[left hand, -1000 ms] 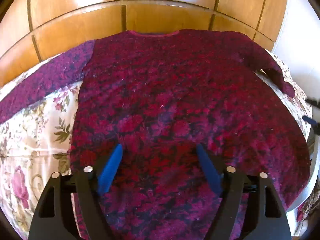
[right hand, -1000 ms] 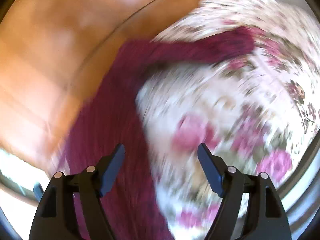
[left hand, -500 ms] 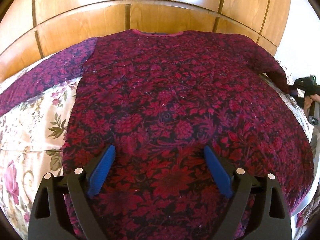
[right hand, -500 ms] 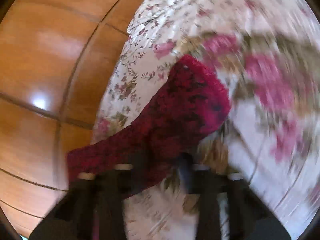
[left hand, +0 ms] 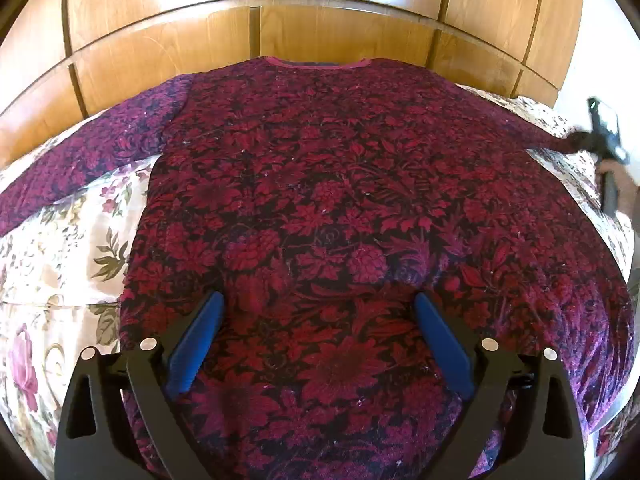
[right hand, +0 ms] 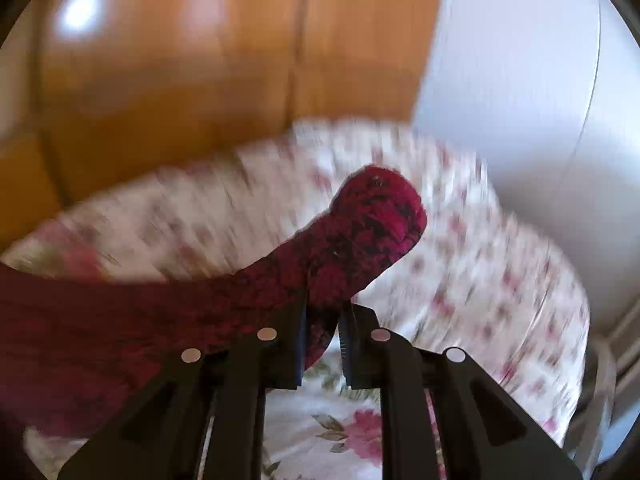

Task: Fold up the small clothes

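A dark red floral sweater (left hand: 340,200) lies flat, neckline away from me, on a flowered bedspread (left hand: 52,248). My left gripper (left hand: 317,298) hovers over the sweater's lower middle. Its blue-padded jaws are opening wide and nothing is pinched between them. The left sleeve (left hand: 92,152) lies stretched out to the side. In the right wrist view my right gripper (right hand: 325,312) is shut on the right sleeve (right hand: 372,220) near its cuff. The cuff sticks up past the fingers, and the sleeve is pulled out sideways over the bedspread (right hand: 480,280).
Glossy wooden panels (left hand: 320,8) rise behind the bed. A white wall (right hand: 520,80) stands past the bed's right side. At the far right of the left wrist view a hand (left hand: 616,168) holds the other gripper at the sleeve end.
The right gripper swung onto the right sleeve's cuff, shut on it and drew it outward. The left jaws spread wider over the sweater, and that hand stayed in place.
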A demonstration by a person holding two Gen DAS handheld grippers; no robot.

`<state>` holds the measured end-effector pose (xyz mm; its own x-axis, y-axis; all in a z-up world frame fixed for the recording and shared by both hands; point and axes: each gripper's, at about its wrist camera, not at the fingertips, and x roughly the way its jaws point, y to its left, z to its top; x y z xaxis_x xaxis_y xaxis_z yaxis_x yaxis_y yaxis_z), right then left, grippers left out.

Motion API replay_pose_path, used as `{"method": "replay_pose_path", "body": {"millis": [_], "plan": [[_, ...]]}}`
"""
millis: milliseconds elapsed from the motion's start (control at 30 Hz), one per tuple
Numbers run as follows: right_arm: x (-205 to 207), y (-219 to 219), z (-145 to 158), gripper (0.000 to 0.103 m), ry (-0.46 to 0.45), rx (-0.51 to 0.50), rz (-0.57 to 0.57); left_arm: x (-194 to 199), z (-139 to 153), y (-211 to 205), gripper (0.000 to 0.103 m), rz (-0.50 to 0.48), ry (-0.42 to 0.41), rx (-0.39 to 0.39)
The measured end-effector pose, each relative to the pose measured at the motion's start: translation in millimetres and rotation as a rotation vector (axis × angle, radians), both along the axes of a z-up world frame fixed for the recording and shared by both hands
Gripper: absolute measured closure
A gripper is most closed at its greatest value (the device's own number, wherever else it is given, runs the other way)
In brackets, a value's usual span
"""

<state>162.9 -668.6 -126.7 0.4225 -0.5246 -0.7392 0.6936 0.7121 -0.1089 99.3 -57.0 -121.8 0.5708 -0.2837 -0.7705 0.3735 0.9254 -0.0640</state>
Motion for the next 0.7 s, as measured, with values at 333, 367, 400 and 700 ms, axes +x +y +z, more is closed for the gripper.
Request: {"method": "replay_pose_path", "body": {"millis": [333, 367, 400, 700], "plan": [[-48.4, -11.6, 11.8, 0.024, -0.057, 0.203, -0.101, 1.0, 0.7, 0.1, 0.007, 0.010, -0.001, -0.008], [-51.6, -2.8, 16.4, 0.018, -0.066, 0.215, -0.065, 0.8, 2.2, 0.4, 0.007, 0.016, 0.002, -0.008], [-57.0, 16.8, 22.2, 0.017, -0.084, 0.242, 0.006, 0.6, 6.3, 1.4, 0.007, 0.025, 0.006, -0.012], [-80.7, 193.2, 18.8, 0.016, -0.036, 0.635, 0.594, -26.7, 38.4, 69.8, 0.011, 0.208, -0.004, -0.082]]}}
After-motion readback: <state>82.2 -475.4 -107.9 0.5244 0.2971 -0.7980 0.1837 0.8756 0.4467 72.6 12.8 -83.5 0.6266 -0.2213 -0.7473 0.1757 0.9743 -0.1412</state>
